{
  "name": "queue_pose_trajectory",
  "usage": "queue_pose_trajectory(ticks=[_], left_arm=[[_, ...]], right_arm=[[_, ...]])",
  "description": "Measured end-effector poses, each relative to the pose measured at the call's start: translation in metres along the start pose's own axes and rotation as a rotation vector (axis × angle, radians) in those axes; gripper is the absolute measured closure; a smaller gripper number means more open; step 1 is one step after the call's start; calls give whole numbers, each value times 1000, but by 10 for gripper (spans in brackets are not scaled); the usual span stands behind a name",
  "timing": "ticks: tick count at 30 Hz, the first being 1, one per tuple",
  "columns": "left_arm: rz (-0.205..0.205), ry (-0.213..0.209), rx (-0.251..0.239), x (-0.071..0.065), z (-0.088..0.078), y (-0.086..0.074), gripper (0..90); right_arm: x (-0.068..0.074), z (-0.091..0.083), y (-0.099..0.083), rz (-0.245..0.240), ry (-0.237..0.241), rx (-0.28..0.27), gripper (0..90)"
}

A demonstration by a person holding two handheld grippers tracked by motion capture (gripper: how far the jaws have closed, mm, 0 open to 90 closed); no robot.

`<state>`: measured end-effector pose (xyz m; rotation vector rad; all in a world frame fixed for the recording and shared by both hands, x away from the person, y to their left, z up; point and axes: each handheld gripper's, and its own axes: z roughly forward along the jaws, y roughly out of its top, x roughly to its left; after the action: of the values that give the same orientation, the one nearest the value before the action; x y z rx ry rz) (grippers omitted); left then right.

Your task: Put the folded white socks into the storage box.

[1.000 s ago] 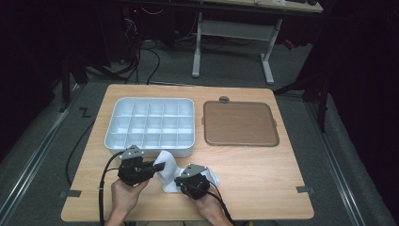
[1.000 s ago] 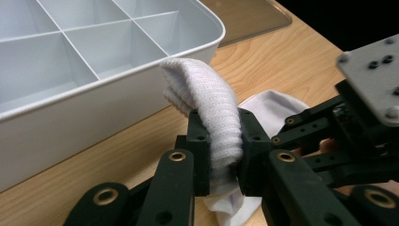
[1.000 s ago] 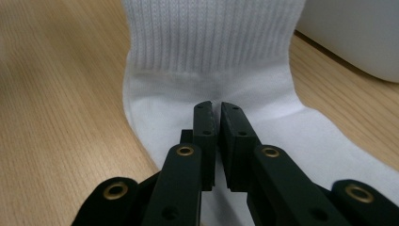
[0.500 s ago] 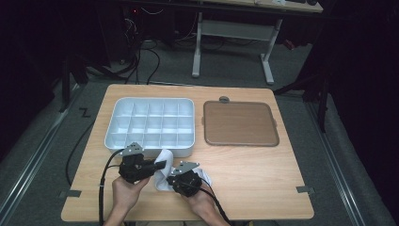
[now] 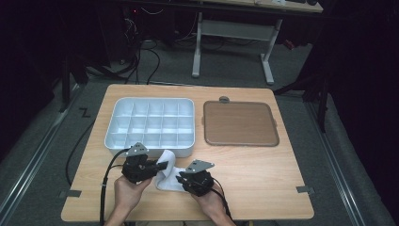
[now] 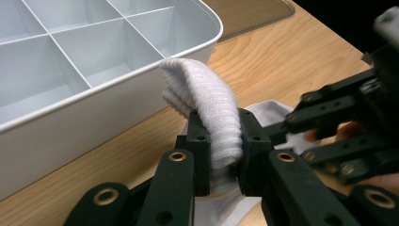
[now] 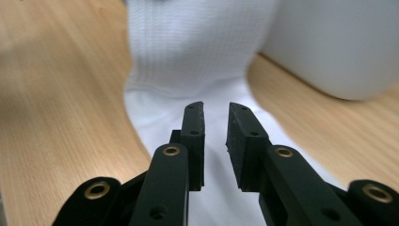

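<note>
We hold the white sock (image 6: 207, 101) at the near edge of the counter (image 5: 263, 174), just in front of the white divided tray (image 5: 150, 123). Our left tongs (image 6: 221, 146) are clamped on its ribbed cuff, bent upward; our right tongs (image 7: 215, 136) have just been opening and now stand slightly apart above the flat part, gripping nothing. To fold neatly, we judge the right tongs should retake the loose end while the left keeps firm. The tray's near wall crowds the cuff; the brown lid (image 5: 239, 123) lies well clear on the right.

Wooden table (image 5: 263, 188), white compartment tray (image 5: 150, 125), brown lid (image 5: 239, 123) (flat), white sock (image 5: 167, 181)
</note>
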<state>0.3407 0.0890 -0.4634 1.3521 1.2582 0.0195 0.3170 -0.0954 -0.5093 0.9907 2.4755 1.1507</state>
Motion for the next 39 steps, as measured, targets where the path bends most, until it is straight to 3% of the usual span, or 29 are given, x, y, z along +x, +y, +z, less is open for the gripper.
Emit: queue_pose_trajectory(ticks=[1, 3, 5, 11, 18, 23, 32, 39], left_arm=[[4, 3, 2, -1, 1, 0, 786], [8, 7, 2, -3, 2, -1, 786], [11, 14, 7, -5, 2, -3, 786], [19, 20, 5, -6, 2, -5, 785], [34, 27, 5, -11, 3, -10, 785], [25, 23, 6, -12, 4, -13, 785], [31, 11, 21, -18, 10, -22, 785], [37, 4, 25, -21, 11, -25, 785]], right_arm=[[-6, -12, -4, 14, -40, -21, 770], [-9, -16, -7, 28, -51, -28, 767], [-21, -29, -16, 58, -104, -28, 752], [-35, -47, -31, 107, -164, -26, 729], [-33, -61, -42, 132, -177, -34, 655], [-35, -59, -49, 144, -180, -12, 643], [-49, -48, -63, 199, -131, 32, 801], [-49, -42, -57, 179, -140, 35, 836]])
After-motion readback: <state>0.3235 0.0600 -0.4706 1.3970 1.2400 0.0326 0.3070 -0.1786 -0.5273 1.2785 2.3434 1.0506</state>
